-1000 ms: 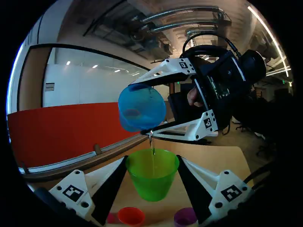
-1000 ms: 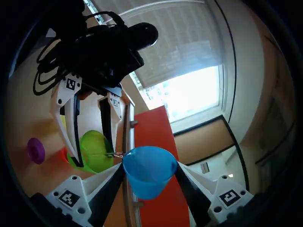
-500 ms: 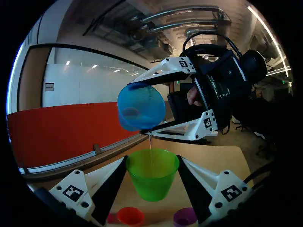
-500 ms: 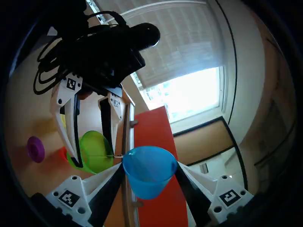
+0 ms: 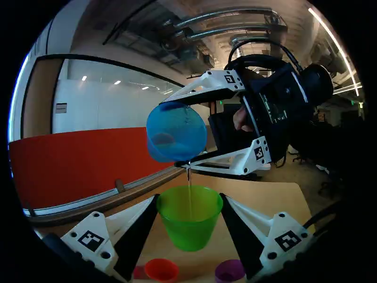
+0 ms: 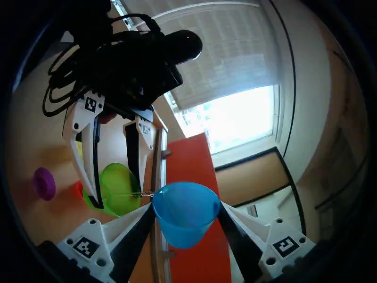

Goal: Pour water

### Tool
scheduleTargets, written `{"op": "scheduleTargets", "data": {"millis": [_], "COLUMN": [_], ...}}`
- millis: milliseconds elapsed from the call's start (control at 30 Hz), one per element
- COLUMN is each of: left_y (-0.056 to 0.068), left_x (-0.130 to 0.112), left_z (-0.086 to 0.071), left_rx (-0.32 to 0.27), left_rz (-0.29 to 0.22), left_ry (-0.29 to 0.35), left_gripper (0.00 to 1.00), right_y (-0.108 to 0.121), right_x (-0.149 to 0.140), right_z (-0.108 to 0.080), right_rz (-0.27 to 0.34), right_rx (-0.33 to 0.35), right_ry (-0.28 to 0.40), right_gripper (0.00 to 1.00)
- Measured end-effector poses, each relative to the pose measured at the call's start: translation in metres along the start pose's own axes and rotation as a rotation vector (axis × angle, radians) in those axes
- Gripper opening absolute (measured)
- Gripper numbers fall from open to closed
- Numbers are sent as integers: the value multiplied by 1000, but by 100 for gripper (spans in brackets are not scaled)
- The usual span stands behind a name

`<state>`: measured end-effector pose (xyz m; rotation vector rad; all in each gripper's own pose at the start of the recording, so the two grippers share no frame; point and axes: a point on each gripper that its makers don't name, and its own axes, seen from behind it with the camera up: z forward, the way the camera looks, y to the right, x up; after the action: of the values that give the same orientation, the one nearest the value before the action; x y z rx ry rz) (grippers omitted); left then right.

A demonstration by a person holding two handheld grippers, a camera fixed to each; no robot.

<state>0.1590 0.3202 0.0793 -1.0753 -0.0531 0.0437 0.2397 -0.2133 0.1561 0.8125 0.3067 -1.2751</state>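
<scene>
Right gripper (image 6: 186, 213) clamps the blue cup (image 6: 184, 221), tilted above the green cup (image 5: 188, 228) clamped by left gripper (image 5: 188, 207); the stream (image 5: 189, 188) is best aimed mid-cup.

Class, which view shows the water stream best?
The left gripper view: the water stream falls side-on from the blue cup into the green cup. The right gripper view shows a faint line between their rims.
</scene>
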Motion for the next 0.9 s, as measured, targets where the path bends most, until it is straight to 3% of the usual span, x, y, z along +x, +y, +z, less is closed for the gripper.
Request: {"op": "scheduleTargets", "data": {"millis": [900], "left_y": [0], "left_x": [1], "left_z": [0], "left_rx": [2], "left_rz": [3], "left_ry": [0], "left_gripper": [91], "right_y": [2], "right_x": [0], "right_z": [0], "right_rz": [-38], "right_rx": [-5], "right_ry": [-5], "right_gripper": [93]}}
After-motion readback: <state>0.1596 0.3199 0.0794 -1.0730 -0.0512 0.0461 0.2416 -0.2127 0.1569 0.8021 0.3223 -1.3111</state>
